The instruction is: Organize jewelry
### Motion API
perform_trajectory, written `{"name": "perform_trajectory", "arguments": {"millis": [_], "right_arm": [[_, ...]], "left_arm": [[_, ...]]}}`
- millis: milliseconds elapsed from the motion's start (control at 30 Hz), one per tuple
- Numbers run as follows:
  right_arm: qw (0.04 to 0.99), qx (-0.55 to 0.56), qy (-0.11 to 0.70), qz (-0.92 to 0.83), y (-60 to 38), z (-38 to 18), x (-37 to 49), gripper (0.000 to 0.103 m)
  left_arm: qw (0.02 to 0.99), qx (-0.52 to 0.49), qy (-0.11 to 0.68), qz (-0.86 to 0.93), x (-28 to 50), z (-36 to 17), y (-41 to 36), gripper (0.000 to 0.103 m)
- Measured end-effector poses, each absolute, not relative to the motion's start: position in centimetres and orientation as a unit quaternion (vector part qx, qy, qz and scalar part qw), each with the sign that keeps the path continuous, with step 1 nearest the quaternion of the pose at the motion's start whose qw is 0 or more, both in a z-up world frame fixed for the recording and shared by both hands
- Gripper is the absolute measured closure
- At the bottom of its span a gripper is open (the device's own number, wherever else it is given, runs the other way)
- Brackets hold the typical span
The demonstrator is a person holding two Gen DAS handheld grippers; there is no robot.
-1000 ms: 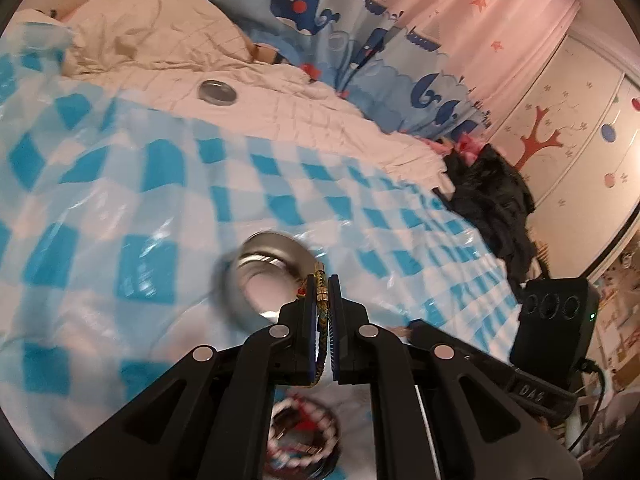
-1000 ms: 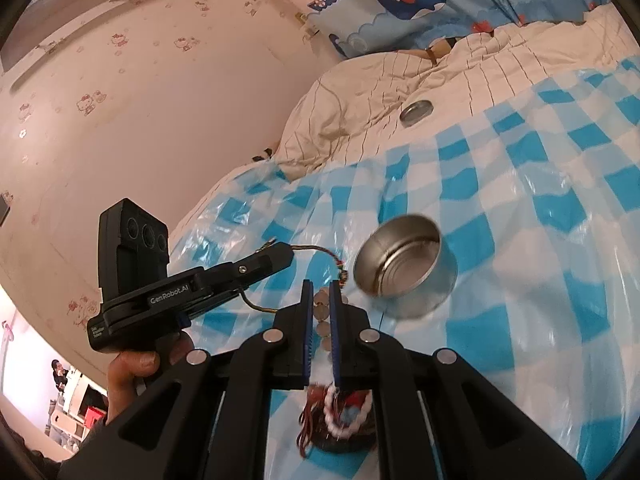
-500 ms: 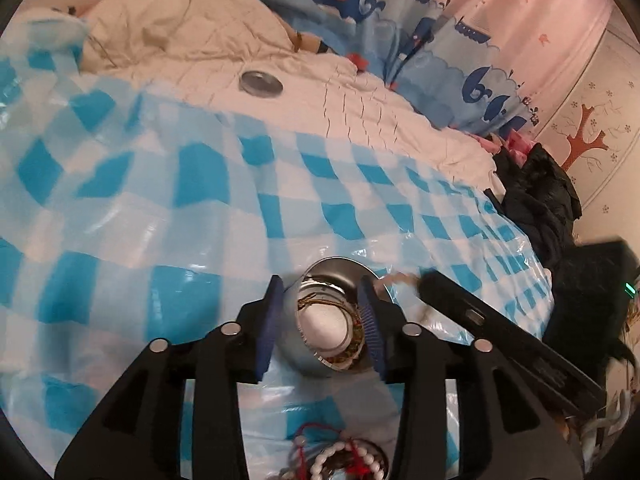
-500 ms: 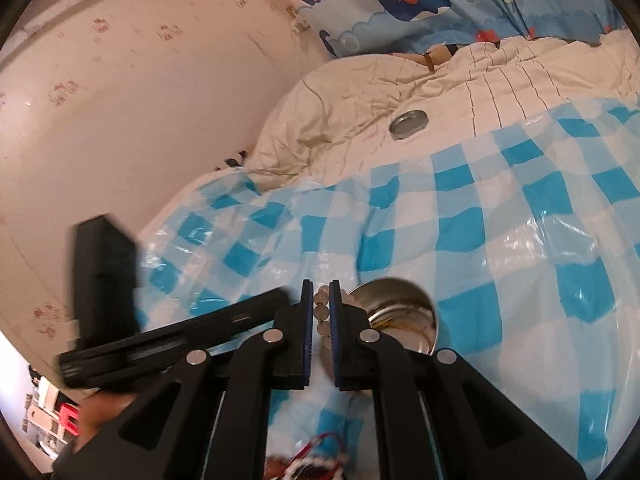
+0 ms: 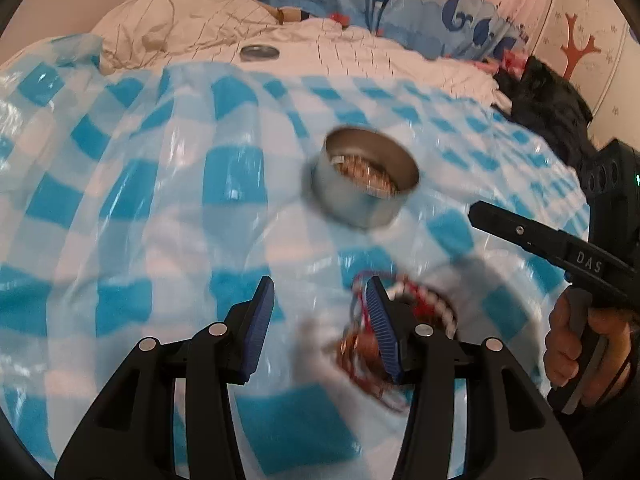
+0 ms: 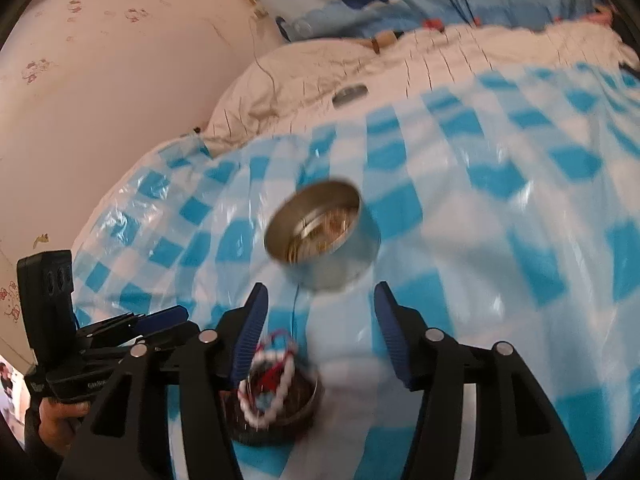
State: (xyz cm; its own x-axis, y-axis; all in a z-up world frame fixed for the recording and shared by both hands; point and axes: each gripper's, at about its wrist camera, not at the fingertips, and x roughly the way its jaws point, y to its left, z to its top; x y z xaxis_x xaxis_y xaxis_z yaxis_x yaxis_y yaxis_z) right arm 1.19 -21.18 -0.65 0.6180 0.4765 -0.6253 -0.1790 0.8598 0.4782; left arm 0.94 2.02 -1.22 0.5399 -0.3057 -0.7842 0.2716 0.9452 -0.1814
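Looking along the left gripper: its jaws have just been opening and are now standing apart, released, with only checked cloth between them.
Left gripper: pointing down at the blue-and-white checked plastic sheet, nothing pressing on the blue pads.
Metal tin: sitting ahead of the fingertips and a little to the right, well apart from them, with a coil of beaded and golden jewelry lying inside.
Bracelet pile: lying just beside and partly behind the right-hand finger, red cord and white beads showing, blurred.
Right gripper: reaching in from the right edge, a hand wrapping its handle; its jaws are not showing from this side.
Round lid: resting far ahead on the cream bedding.

Looking along the right gripper: its jaws have just been opening and are standing wide, released, gripping nothing.
Right gripper: hanging over the checked sheet.
Metal tin: sitting just ahead of the fingertips, tilting slightly, jewelry glinting inside.
Bracelet pile: lying in a dark round dish below the jaws, close beside the left-hand finger, touching cannot be told.
Left gripper: showing at the lower left.
Round lid: lying far ahead.
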Motion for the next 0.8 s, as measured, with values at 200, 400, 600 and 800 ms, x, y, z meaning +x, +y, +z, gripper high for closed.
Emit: {"name": "perform_trajectory", "arguments": {"millis": [200,400,600,800], "right_arm": [[0.885,0.16,0.389,0.197,-19.4,-0.4,0.8,0.04],[0.882,0.152,0.397,0.202,-18.5,-0.9,0.8,0.04],[0.882,0.143,0.398,0.207,-18.0,-0.9,0.7,0.036],[0.882,0.138,0.399,0.21,-17.7,-0.9,0.6,0.035]], "left_arm": [[0.881,0.016,0.445,-0.159,-0.4,-1.5,1.5,0.057],[0.886,0.04,0.435,-0.155,-0.9,-1.0,0.8,0.053],[0.888,0.055,0.43,-0.15,-1.1,-0.8,0.4,0.052],[0.887,0.07,0.431,-0.149,-1.4,-1.0,0.0,0.051]]}}
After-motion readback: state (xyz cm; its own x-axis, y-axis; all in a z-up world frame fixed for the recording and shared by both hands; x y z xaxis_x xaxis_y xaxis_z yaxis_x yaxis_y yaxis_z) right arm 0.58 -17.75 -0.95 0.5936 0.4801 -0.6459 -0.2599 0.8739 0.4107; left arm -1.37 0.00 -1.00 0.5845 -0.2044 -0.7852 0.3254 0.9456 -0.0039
